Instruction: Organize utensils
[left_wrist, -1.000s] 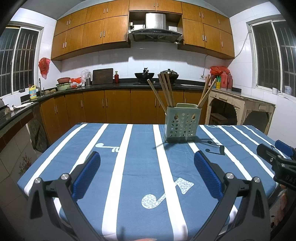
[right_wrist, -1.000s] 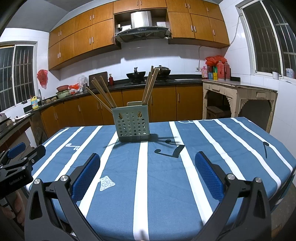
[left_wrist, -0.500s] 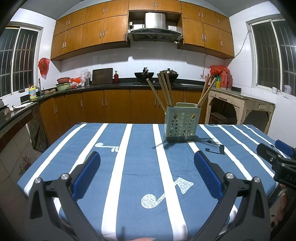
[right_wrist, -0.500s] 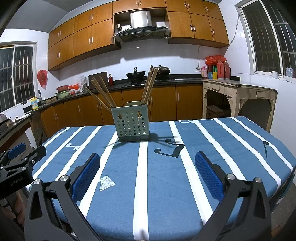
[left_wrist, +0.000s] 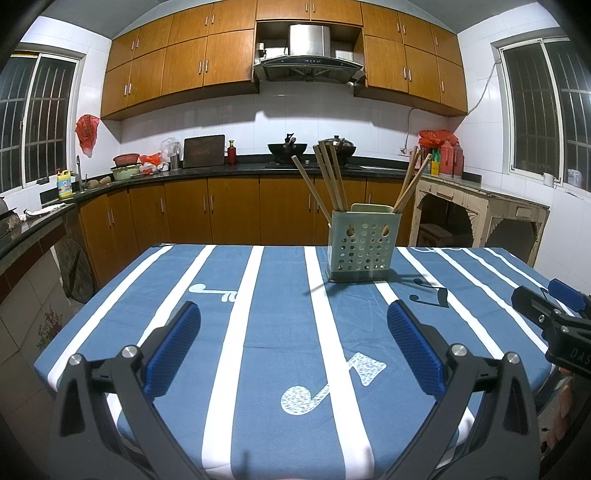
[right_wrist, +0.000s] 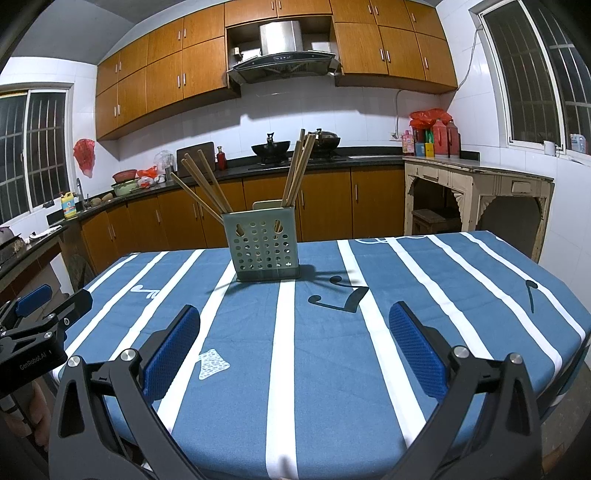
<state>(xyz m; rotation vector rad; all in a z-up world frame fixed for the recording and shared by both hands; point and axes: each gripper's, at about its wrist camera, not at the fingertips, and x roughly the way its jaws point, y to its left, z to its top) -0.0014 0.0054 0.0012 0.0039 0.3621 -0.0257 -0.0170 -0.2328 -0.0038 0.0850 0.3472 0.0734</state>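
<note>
Table (left_wrist: 280, 295): covered in blue cloth with white lengthwise stripes and printed music notes, some white and speckled, some dark; cloth lies flat with faint creases.
Utensil holder (left_wrist: 360, 243): one, pale grey-green plastic, square box shape, front wall perforated with rows of round holes plus two slot-shaped openings near the rim; stands upright on the far middle of the table, on a darker base. Same holder in right wrist view (right_wrist: 263, 249).
Chopsticks (left_wrist: 327, 177): wooden, straight, plain light-brown sticks; six counted, four leaning left and two leaning right in the left wrist view, all standing inside the holder. Right wrist view (right_wrist: 201, 184) shows the same two bundles fanned outward.
Left gripper (left_wrist: 293, 345): black rigid frame with bright screws, two blue textured pads; fingers spread wide, nothing between them, held above the near edge of the table, well apart from the holder.
Right gripper (right_wrist: 293, 345): same build, two blue ribbed pads; fingers spread wide, empty, over the near table edge.
Hob: two dark pots against the far wall.
</note>
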